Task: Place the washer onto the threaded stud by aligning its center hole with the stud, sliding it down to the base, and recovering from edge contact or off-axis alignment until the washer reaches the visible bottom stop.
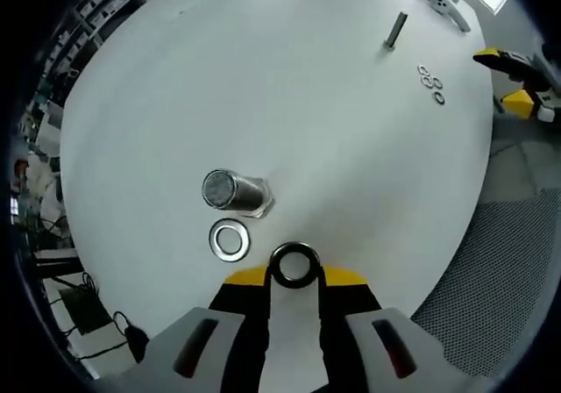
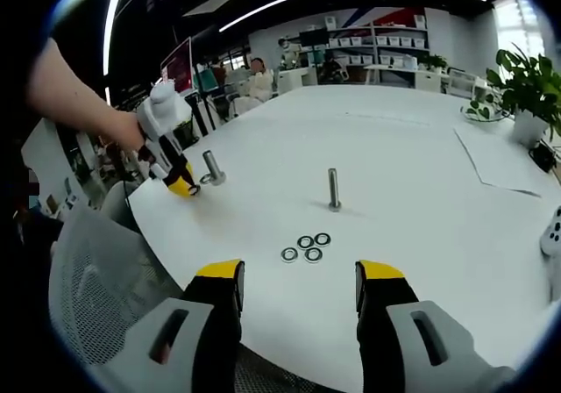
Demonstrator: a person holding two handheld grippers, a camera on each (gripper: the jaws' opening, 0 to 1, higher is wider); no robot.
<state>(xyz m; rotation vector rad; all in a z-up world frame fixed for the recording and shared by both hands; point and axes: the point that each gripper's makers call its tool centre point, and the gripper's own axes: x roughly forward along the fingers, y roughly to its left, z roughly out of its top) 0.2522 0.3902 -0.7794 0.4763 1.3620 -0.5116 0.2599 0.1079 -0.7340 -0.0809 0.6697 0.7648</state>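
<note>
Seen from above in the left gripper view, a steel threaded stud (image 1: 232, 191) stands upright on the white table (image 1: 289, 103). One washer (image 1: 230, 239) lies flat beside its base. My left gripper (image 1: 294, 275) is shut on a second washer (image 1: 274, 267), held flat between the yellow tips just short of the stud. In the right gripper view a hand holds that left gripper (image 2: 173, 167) next to the same stud (image 2: 212, 167). My right gripper (image 2: 298, 286) is open over the table edge with nothing in it. Ahead of it stand another stud (image 2: 334, 189) and several loose washers (image 2: 307, 246).
The second stud (image 1: 394, 32) and loose washers (image 1: 431, 84) lie far across the table, near the right gripper (image 1: 517, 82). A mesh chair (image 2: 96, 270) sits at the table edge. A white controller (image 2: 552, 231), paper (image 2: 500, 160) and a plant (image 2: 526, 86) are at the right.
</note>
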